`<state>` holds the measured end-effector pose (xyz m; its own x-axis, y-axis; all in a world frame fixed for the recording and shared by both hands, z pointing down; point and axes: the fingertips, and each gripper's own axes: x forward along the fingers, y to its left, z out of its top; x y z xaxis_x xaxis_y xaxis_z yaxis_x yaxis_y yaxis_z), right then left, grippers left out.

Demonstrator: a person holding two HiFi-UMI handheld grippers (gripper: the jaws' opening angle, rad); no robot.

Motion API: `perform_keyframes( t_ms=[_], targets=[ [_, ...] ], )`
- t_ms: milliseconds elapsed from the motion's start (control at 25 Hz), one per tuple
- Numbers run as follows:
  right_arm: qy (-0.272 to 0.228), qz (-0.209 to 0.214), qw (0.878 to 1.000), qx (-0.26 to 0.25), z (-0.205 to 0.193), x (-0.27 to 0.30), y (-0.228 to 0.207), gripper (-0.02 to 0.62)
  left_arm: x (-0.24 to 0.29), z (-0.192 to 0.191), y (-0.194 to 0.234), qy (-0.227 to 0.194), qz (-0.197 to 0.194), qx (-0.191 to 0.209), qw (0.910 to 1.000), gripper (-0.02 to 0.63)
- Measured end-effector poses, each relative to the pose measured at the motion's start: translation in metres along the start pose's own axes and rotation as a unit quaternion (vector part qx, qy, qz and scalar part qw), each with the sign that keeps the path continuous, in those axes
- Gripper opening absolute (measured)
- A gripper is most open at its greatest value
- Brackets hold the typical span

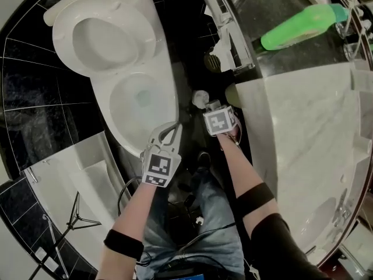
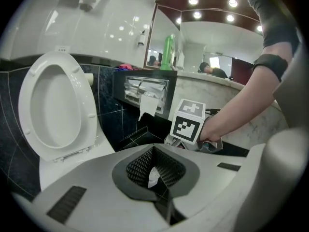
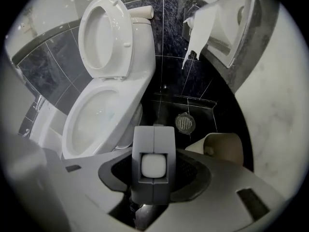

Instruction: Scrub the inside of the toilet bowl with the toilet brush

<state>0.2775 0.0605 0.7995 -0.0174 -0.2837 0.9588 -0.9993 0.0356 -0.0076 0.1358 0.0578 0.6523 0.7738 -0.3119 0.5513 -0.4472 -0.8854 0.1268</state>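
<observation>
Toilet brush (image 3: 153,167) sits clamped in the right tool (image 3: 153,146); the left tool (image 1: 170,134) is closed, empty.

Black forearm bands (image 1: 123,244), blue jeans (image 1: 218,238), grey-white left gripper (image 1: 173,127), right gripper (image 1: 210,106) alike (marker cube (image 1: 159,167) on each)

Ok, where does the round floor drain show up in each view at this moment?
Head view: the floor drain sits in the upper middle, slightly right of centre.
Left gripper view: not in it.
Right gripper view: the floor drain is just right of centre.
Shared landmark: the raised toilet seat is upper left in the head view, at the left in the left gripper view and top left of centre in the right gripper view.
</observation>
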Motion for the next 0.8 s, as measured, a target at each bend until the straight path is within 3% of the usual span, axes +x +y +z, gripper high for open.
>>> perform_keyframes(
  t_ms=[320,800],
  targets=[
    [0.014,0.006,1.000,0.010,-0.007,0.062,-0.010,0.193,0.051,-0.019,0.003,-0.009,-0.013,0.007,0.9999,-0.006],
    [0.035,0.012,0.999,0.004,-0.024,0.121,-0.018,0.193,0.082,-0.042,0.009,-0.020,-0.006,0.001,0.9998,-0.006]
  ],
)
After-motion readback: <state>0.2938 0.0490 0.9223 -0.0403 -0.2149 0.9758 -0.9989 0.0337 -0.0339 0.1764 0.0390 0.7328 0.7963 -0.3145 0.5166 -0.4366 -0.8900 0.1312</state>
